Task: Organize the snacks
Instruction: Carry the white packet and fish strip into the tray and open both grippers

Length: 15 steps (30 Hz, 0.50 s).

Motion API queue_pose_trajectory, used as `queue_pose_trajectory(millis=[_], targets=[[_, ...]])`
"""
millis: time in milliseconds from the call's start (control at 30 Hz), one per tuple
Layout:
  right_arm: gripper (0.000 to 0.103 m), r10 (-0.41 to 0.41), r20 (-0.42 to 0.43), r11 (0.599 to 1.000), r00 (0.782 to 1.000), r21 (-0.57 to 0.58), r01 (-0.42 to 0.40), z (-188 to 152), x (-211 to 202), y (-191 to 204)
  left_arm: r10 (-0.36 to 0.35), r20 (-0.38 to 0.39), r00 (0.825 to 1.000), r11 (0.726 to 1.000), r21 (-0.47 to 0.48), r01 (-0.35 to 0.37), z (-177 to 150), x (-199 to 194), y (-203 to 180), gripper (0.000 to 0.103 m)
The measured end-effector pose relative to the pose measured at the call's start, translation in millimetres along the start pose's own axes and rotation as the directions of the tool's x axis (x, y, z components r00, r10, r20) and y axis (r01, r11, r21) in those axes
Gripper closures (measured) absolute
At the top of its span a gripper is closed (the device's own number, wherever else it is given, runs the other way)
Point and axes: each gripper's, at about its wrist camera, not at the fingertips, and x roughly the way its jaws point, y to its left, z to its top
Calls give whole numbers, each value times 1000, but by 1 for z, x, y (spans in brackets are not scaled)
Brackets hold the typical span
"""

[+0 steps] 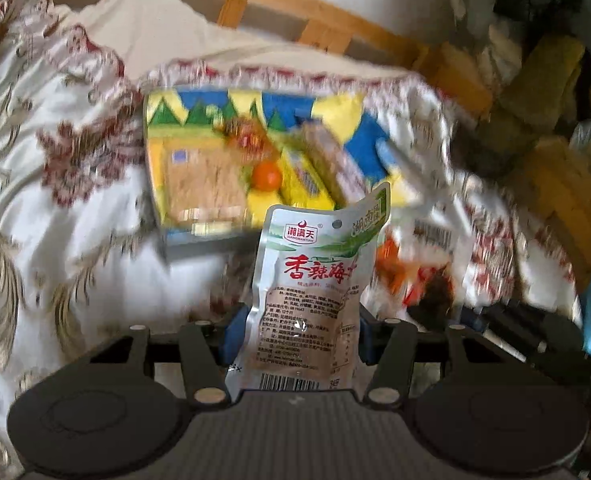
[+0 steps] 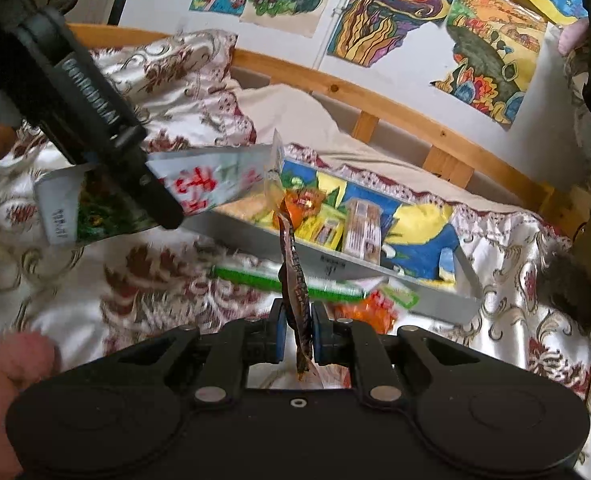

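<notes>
My left gripper [image 1: 293, 340] is shut on a silver snack pouch [image 1: 315, 280] with red Chinese lettering, held upright above the bed. That pouch and the left gripper also show in the right wrist view [image 2: 215, 184], upper left. My right gripper [image 2: 297, 338] is shut on a thin dark brown snack packet [image 2: 293, 264], held edge-on. Ahead lies a shallow box [image 1: 183, 236] with a colourful painted bottom, holding several snacks: a tan cracker pack [image 1: 203, 184], yellow packs [image 1: 307, 180] and an orange round item [image 1: 266, 175]. The box also shows in the right wrist view [image 2: 435, 300].
A floral white bedspread [image 1: 55, 200] covers the bed. A green packet [image 2: 279, 280] and an orange packet [image 2: 367, 308] lie on it in front of the box. A wooden bed rail [image 2: 375, 104] runs behind, with drawings on the wall [image 2: 395, 12]. Yellow cushions [image 1: 551, 80] sit at right.
</notes>
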Motion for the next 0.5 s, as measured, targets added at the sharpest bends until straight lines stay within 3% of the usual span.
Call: queue_pose_trajectory(millis=[233, 500], targets=[[90, 55, 38, 989, 998, 137, -59, 53, 29, -24, 38, 117, 992, 999, -38, -34, 55, 9, 13, 45], [90, 176, -27, 934, 984, 322, -158, 104, 108, -58, 85, 145, 986, 994, -77, -74, 96, 49, 39, 44]])
